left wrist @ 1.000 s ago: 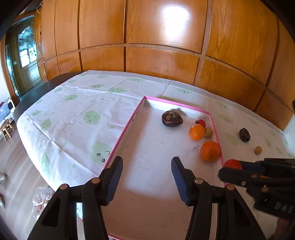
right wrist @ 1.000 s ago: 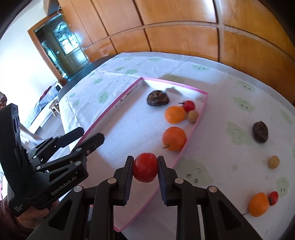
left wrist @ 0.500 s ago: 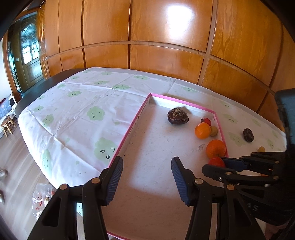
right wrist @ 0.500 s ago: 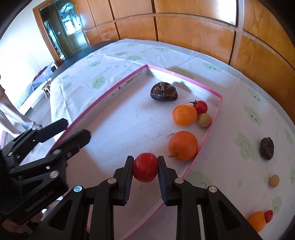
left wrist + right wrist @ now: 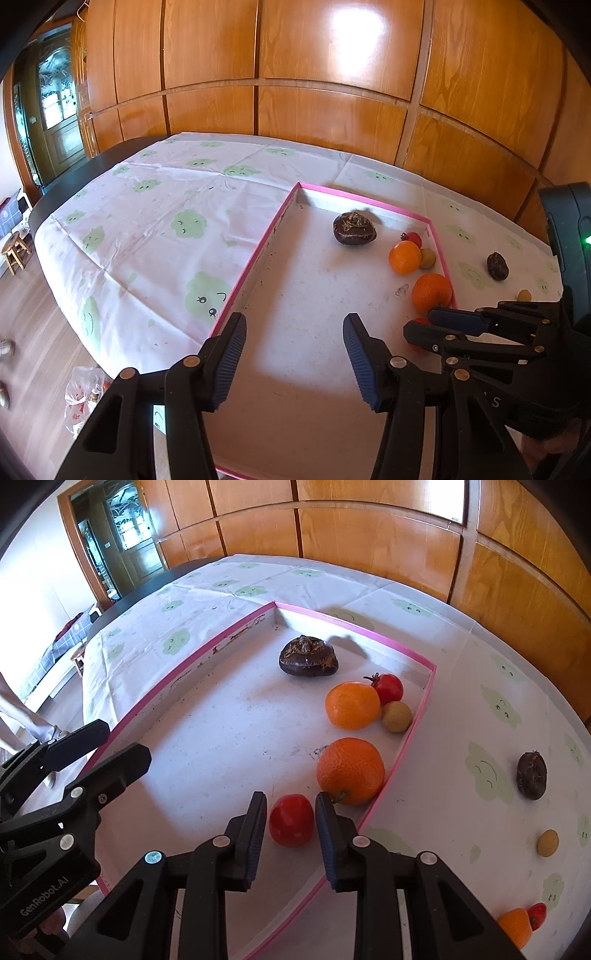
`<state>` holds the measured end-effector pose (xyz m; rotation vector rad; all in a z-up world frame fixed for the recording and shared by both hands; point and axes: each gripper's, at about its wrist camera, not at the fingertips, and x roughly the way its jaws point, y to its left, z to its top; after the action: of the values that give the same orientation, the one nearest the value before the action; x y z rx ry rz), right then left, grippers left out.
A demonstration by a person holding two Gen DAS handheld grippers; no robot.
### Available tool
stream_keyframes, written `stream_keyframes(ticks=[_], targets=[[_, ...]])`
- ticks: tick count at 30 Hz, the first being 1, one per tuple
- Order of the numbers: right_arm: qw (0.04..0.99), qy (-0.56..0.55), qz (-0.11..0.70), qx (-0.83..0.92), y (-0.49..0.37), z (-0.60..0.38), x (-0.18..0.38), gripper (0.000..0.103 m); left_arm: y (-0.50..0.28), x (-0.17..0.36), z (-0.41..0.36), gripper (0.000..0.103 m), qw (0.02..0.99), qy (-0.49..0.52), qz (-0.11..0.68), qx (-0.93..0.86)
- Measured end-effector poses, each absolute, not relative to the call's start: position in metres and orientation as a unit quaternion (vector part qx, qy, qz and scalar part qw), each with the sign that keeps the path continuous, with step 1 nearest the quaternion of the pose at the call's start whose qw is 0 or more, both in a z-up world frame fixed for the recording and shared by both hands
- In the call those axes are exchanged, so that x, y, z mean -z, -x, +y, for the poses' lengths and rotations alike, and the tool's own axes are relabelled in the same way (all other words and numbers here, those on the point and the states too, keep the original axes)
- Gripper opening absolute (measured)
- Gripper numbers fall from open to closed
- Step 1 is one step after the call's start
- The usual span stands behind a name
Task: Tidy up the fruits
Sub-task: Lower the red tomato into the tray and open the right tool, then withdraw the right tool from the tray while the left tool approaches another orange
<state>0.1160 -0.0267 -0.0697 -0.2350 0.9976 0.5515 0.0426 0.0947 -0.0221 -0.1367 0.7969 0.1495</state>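
Observation:
A pink-rimmed white tray (image 5: 406, 734) lies on the table. In it are a dark brown fruit (image 5: 308, 656), two oranges (image 5: 351, 770) (image 5: 352, 705), a small red tomato (image 5: 388, 687) and a small yellow-green fruit (image 5: 396, 716). My right gripper (image 5: 291, 812) is low in the tray, its jaws slightly apart around a red tomato (image 5: 291, 825) that rests on the tray floor beside the near orange. My left gripper (image 5: 295, 354) is open and empty above the tray's near part.
On the cloth right of the tray lie a dark fruit (image 5: 532, 775), a small yellow fruit (image 5: 547, 843), and an orange (image 5: 515, 926) with a red fruit (image 5: 537, 915). A wooden wall stands behind the table. The floor drops off left.
My right gripper moved forward and down into the tray with the red tomato, and its jaws have loosened from it. My left gripper stayed open.

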Motion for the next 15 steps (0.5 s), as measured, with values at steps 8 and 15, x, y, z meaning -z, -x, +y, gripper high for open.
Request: stream_keyframes(ticks=[8, 15], targets=[[0.846, 0.084, 0.456, -0.264, -0.111, -0.035, 0.056, 0.030, -0.040, 0.022, 0.092, 0.055, 0.917, 0.066, 0.387, -0.070], [0.857, 0.059, 0.445, -0.255, -0.107, -0.056, 0.043, 0.030, -0.041, 0.022, 0.087, 0.055, 0.918, 0.061, 0.387, -0.065]])
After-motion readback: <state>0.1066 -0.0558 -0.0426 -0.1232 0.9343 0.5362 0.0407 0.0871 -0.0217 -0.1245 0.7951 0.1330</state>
